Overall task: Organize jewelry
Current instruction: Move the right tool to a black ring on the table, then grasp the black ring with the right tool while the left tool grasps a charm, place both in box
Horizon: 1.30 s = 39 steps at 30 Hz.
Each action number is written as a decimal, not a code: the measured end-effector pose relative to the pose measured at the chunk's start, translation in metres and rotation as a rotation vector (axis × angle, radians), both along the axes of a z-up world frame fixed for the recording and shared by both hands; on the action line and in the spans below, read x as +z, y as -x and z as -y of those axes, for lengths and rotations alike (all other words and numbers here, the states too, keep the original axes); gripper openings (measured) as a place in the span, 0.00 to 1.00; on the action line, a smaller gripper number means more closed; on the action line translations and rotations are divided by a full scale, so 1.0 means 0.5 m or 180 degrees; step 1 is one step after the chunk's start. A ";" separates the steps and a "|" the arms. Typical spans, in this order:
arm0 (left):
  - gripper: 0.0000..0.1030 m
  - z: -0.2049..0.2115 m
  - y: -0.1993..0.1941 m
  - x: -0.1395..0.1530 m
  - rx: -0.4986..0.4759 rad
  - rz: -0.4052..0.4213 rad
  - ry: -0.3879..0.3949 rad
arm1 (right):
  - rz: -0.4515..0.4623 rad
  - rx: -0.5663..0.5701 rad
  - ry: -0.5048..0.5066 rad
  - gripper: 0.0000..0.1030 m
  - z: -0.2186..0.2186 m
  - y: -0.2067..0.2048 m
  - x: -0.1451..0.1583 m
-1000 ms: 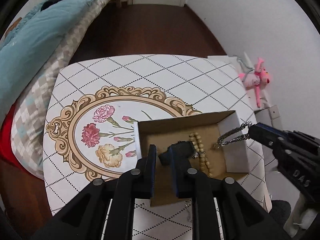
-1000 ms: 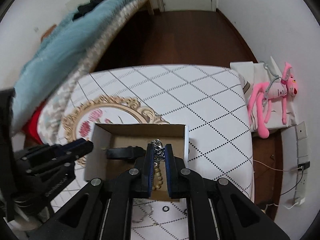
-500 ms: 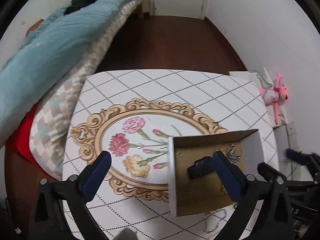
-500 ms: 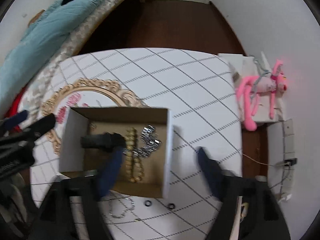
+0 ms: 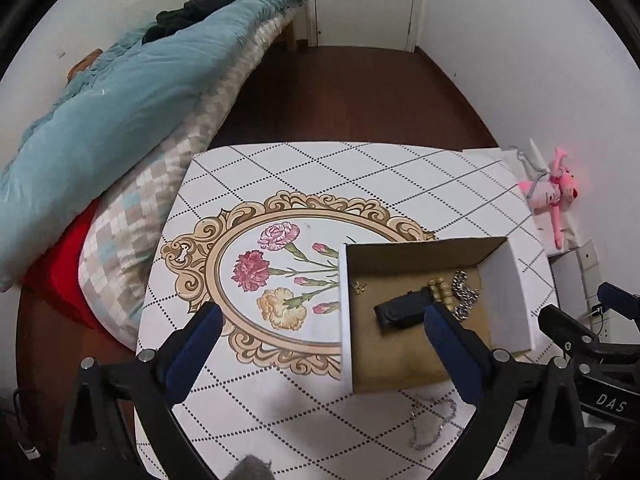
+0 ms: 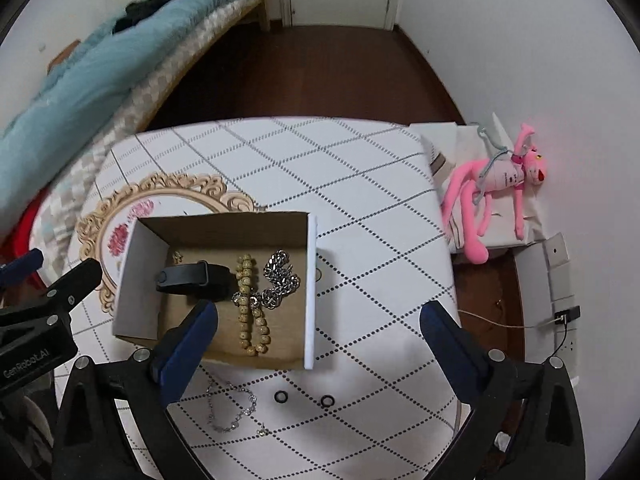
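Note:
An open cardboard box [image 6: 312, 280] [image 5: 344, 320] sits on the table. It holds a black band [image 6: 192, 278] [image 5: 400, 312], a tan bead bracelet [image 6: 250, 308] [image 5: 438, 296], a silver chain [image 6: 280, 280] [image 5: 464, 296] and a small gold piece [image 5: 359, 287]. A thin silver chain [image 6: 232, 408] [image 5: 432, 424] and two black rings [image 6: 281, 397] [image 6: 327, 401] lie on the table in front of the box. My left gripper [image 5: 320, 336] is open and empty above the box's left side. My right gripper [image 6: 320, 336] is open and empty above the box's right side.
The table [image 6: 320, 168] has a diamond-patterned cloth with a floral oval [image 5: 280, 280]. A bed with a blue duvet [image 5: 120, 92] stands to the left. A pink plush toy [image 6: 496, 188] lies on boxes to the right. Dark wood floor [image 6: 320, 72] lies beyond.
Both grippers have opened and pulled back from the box. The right one let go of the silver chain, the left one the black band; both now lie in the box.

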<state>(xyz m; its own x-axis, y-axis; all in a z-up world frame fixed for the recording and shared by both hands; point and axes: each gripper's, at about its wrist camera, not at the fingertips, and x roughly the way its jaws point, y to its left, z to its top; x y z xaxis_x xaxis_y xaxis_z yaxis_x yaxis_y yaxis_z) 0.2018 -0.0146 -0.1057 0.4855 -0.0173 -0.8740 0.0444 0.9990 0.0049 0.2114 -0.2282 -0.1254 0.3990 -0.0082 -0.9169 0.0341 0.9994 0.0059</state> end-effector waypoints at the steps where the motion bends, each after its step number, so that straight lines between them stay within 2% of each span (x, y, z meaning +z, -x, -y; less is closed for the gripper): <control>1: 1.00 0.001 0.015 0.003 0.0004 0.0025 -0.0018 | 0.0017 -0.0027 -0.0018 0.99 0.007 0.014 0.000; 4: 1.00 0.005 0.061 -0.010 0.0026 0.0037 -0.0058 | -0.0009 -0.0105 -0.0040 0.99 0.028 0.059 -0.021; 8: 1.00 0.012 0.110 -0.066 0.0045 -0.0116 -0.0059 | -0.0132 -0.0254 -0.0080 0.96 0.060 0.111 -0.086; 10: 1.00 0.017 0.123 -0.107 0.0036 -0.0248 -0.0094 | -0.0262 -0.0282 -0.0144 0.77 0.071 0.125 -0.132; 12: 1.00 0.020 0.130 -0.138 0.0043 -0.0334 -0.0128 | -0.0346 -0.0276 -0.0220 0.69 0.077 0.134 -0.170; 15: 1.00 0.022 0.136 -0.180 0.0072 -0.0447 -0.0197 | -0.0374 -0.0239 -0.0291 0.60 0.075 0.141 -0.203; 17: 0.99 0.021 0.140 -0.199 0.0077 -0.0489 -0.0224 | -0.0345 -0.0196 -0.0307 0.59 0.067 0.140 -0.215; 23: 0.99 0.021 0.144 -0.223 0.0040 -0.0543 -0.0263 | -0.0252 -0.0078 -0.0069 0.40 0.031 0.145 -0.232; 24: 0.99 0.023 0.145 -0.224 0.0025 -0.0546 -0.0257 | -0.0238 -0.0055 0.0021 0.33 0.023 0.147 -0.232; 25: 0.99 0.025 0.145 -0.226 0.0011 -0.0551 -0.0260 | -0.0224 -0.0026 0.0022 0.18 0.018 0.151 -0.231; 26: 0.99 0.029 0.147 -0.225 -0.0016 -0.0553 -0.0245 | -0.0234 -0.0029 0.0015 0.13 0.017 0.151 -0.230; 37: 0.96 0.112 0.199 -0.224 -0.0530 -0.0597 0.0003 | -0.0206 -0.0230 -0.0259 0.12 0.060 0.188 -0.198; 38: 0.93 0.124 0.201 -0.228 -0.0576 -0.0595 -0.0026 | -0.0202 -0.0241 -0.0267 0.12 0.061 0.191 -0.196; 39: 0.85 0.129 0.199 -0.231 -0.0610 -0.0598 -0.0055 | -0.0198 -0.0250 -0.0271 0.12 0.062 0.194 -0.194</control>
